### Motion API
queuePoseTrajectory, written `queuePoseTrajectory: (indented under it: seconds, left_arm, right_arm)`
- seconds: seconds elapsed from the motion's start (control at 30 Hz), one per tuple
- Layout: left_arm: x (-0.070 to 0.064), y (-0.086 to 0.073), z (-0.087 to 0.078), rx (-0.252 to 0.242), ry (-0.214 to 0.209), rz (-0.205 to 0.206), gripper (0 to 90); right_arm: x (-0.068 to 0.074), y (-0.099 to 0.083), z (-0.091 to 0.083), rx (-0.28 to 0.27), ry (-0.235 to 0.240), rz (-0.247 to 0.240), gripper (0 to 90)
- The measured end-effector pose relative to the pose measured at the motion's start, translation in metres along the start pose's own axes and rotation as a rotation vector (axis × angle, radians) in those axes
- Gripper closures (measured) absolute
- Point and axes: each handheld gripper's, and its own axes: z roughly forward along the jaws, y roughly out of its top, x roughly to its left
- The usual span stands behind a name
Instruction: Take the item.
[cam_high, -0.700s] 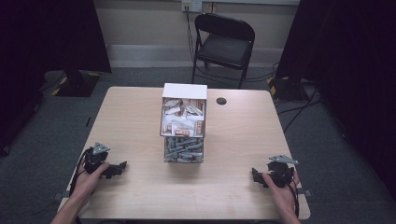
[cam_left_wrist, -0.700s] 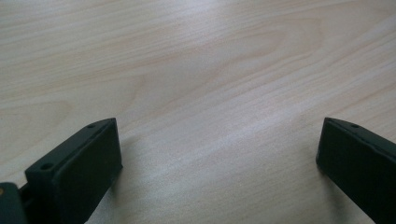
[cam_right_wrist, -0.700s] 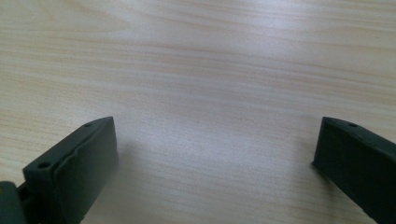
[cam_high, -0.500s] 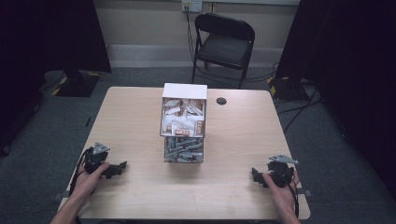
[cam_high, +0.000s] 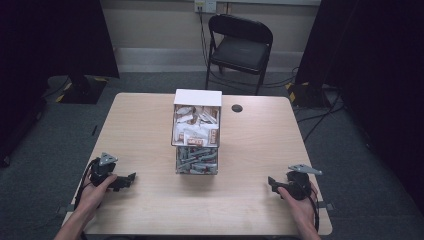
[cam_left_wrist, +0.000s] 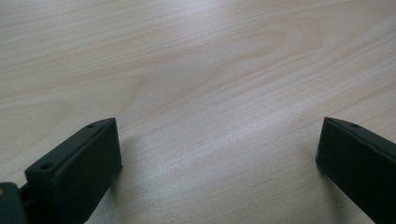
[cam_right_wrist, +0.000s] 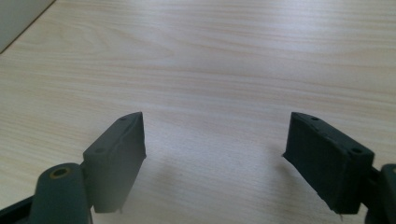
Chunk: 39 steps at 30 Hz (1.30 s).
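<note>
at about eight o'clock on the table (cam_high: 150, 125), near its left edge, the left gripper (cam_high: 129, 178) rests on the wood in the person's left hand (cam_high: 95, 192), its jaws pointing toward three o'clock, across the table. in the left gripper view the two black jaws stand wide apart, one at seven o'clock and one at four o'clock of the view, with bare pale wood grain between them and nothing held.

at the centre of the table, well apart from both grippers, stands a clear box (cam_high: 196, 132) with a white lid end at twelve o'clock. its far compartment holds white and brown packets (cam_high: 195, 125); the near one, at six o'clock, holds a pile of grey pieces (cam_high: 196, 160), too small to tell what they are. a small dark round disc (cam_high: 237, 108) lies on the table at one o'clock of the box.

at about four o'clock on the table, the right gripper (cam_high: 271, 182) sits in the person's right hand (cam_high: 296, 197), jaws pointing toward nine o'clock. in the right gripper view its jaws are spread wide over bare wood, gripping nothing.

beyond the table, at twelve o'clock, a black folding chair (cam_high: 239, 47) stands on the grey floor.
</note>
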Motion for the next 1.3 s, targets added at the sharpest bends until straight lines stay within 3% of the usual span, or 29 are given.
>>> queuePoseTrajectory:
  seconds: [0.1, 0.47, 0.6, 0.7, 0.77, 0.87, 1.3]
  left_arm:
    - [0.0, 0.0, 0.0, 0.0, 0.0, 0.0, 0.0]
    - [0.0, 0.0, 0.0, 0.001, -0.003, -0.001, 0.0]
    - [-0.002, -0.001, -0.001, -0.001, -0.017, 0.009, 0.0]
    - [-0.003, -0.001, 0.0, -0.005, -0.019, 0.004, 0.0]
    - [-0.003, -0.001, 0.0, -0.006, -0.019, 0.004, 0.0]
    - [-0.003, -0.001, 0.0, -0.009, -0.018, -0.001, 0.0]
    - [-0.003, 0.0, 0.0, 0.0, -0.019, 0.009, 0.0]
  right_arm:
    - [0.003, 0.002, -0.003, -0.013, 0.038, 0.005, 23.9]
    - [0.014, 0.008, -0.012, -0.05, 0.098, -0.043, 30.9]
    - [0.016, 0.011, -0.015, -0.063, 0.123, -0.04, 32.1]
    - [0.018, 0.013, -0.018, -0.068, 0.163, -0.01, 34.4]
    - [0.023, 0.015, -0.021, -0.075, 0.162, -0.049, 36.0]
    - [0.029, 0.018, -0.023, -0.082, 0.193, -0.057, 38.0]
    - [0.066, 0.033, -0.029, -0.089, 0.29, -0.204, 47.9]
